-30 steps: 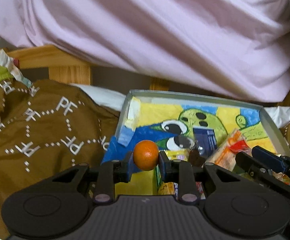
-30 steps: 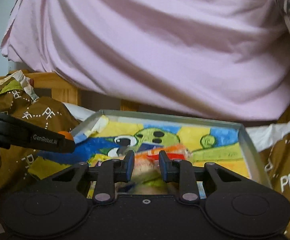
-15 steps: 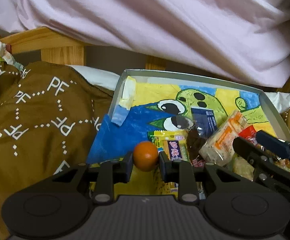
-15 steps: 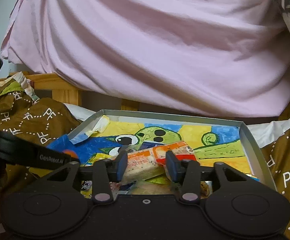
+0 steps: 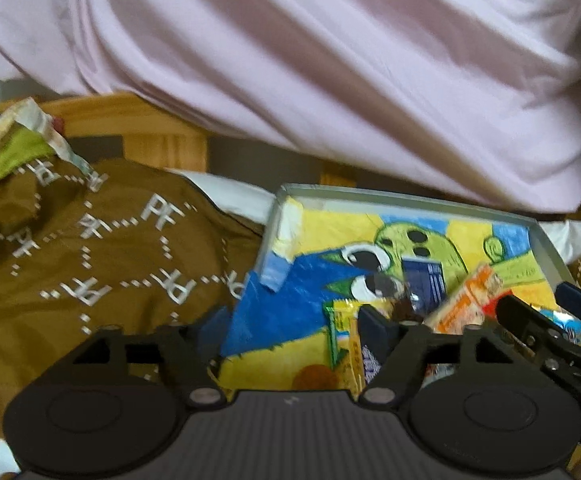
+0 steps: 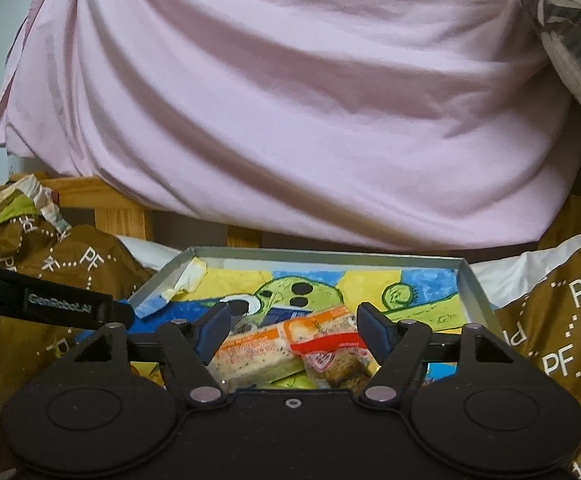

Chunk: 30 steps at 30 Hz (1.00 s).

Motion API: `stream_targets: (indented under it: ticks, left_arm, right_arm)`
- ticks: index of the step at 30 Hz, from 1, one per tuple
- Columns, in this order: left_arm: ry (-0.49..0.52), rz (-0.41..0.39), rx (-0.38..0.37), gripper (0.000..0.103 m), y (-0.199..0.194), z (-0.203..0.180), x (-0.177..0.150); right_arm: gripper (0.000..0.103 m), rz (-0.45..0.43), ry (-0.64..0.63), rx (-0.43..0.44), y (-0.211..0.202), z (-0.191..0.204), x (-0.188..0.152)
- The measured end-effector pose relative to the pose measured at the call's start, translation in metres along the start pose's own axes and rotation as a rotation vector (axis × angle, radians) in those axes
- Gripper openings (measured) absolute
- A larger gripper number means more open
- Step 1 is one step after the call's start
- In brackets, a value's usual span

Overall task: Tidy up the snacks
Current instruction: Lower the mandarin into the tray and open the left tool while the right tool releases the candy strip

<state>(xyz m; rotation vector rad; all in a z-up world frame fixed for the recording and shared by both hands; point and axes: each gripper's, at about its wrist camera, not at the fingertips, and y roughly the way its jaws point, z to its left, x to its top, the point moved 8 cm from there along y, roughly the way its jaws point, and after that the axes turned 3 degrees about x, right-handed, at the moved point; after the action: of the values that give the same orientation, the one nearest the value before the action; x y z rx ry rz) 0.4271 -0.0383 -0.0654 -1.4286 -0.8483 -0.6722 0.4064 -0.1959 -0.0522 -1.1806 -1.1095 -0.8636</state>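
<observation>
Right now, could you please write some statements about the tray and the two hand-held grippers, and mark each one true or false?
1. The left hand-held gripper is clamped on the small round orange fruit. False: its fingers are spread and the fruit lies in the tray.
2. The grey metal tray is lined with a green cartoon drawing. True.
3. The right hand-held gripper is open above the orange-and-clear snack packets. True.
4. The tray holds only the fruit. False: several packets lie in it.
5. A pink cloth hangs behind the tray. True.
</observation>
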Motion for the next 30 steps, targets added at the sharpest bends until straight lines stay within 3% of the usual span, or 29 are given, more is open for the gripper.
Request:
stream_targets:
  ticks: [7,11,30]
  left_arm:
    - [0.008,-0.053,0.022,0.098,-0.023,0.004,0.011]
    - [0.023,-0.086,0.036,0.103,-0.037,0.004,0.015]
    - [-0.036,-0.165,0.070,0.103,-0.087,0.008,0.027]
  right_arm:
    - [0.094,-0.040,0.030,-0.013,-0.016,-0.007,0.017]
    - [0.101,-0.062,0.040,-0.025,-0.027,-0.013,0.028]
    - [0.102,-0.090,0.076,-0.027,-0.073,-0.022,0.057]
